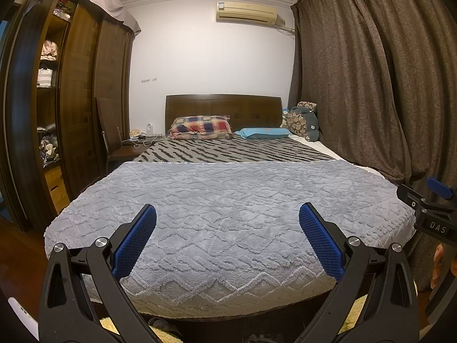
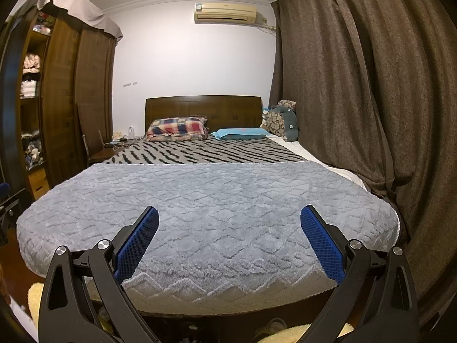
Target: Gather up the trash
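I see no trash in either view. My left gripper [image 1: 227,214] is open and empty, held at the foot of a bed above the grey fluffy blanket [image 1: 228,200]. My right gripper [image 2: 229,215] is open and empty too, also at the foot of the bed over the same blanket [image 2: 211,197]. The right gripper's body shows at the right edge of the left wrist view [image 1: 428,208]. Part of the left gripper shows at the left edge of the right wrist view [image 2: 5,203].
The bed has a striped cover [image 1: 234,150], a plaid pillow [image 1: 201,127], a blue pillow [image 1: 264,133] and cushions [image 1: 302,120] by the headboard. A wooden wardrobe [image 1: 77,91] stands left, with a chair [image 1: 114,140] and nightstand clutter [image 1: 138,137]. Brown curtains [image 1: 371,85] hang right. Shoes and a yellow rug [image 2: 288,333] lie below.
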`<state>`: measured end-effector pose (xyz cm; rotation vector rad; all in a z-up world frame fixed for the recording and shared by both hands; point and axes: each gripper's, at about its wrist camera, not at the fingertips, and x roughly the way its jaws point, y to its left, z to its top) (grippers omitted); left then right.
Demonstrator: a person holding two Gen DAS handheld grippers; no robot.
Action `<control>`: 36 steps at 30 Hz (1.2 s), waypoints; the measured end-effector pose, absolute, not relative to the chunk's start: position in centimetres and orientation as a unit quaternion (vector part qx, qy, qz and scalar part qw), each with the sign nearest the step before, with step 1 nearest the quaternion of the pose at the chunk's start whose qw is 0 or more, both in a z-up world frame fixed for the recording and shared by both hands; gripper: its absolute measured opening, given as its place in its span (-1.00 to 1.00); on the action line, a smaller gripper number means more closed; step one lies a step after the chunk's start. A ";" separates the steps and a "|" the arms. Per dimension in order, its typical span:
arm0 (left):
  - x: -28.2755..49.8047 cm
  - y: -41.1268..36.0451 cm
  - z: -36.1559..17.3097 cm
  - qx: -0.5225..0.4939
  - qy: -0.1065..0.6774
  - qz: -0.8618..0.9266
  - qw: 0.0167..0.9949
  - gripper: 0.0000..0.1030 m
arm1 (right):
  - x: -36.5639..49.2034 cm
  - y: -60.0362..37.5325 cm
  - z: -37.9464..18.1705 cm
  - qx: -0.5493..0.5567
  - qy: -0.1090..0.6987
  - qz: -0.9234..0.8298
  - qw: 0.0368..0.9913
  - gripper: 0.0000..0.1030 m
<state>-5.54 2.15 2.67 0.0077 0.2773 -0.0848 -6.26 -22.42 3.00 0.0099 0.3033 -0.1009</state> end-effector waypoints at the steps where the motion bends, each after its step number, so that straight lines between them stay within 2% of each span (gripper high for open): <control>1: -5.5 2.2 2.7 0.004 0.139 -0.042 0.989 0.84 | -6.3 -22.4 3.0 0.005 0.151 -0.050 0.987 0.94; 36: -5.1 1.6 2.0 0.003 0.155 -0.025 0.988 0.84 | -6.1 -22.4 2.6 0.008 0.155 -0.051 0.987 0.94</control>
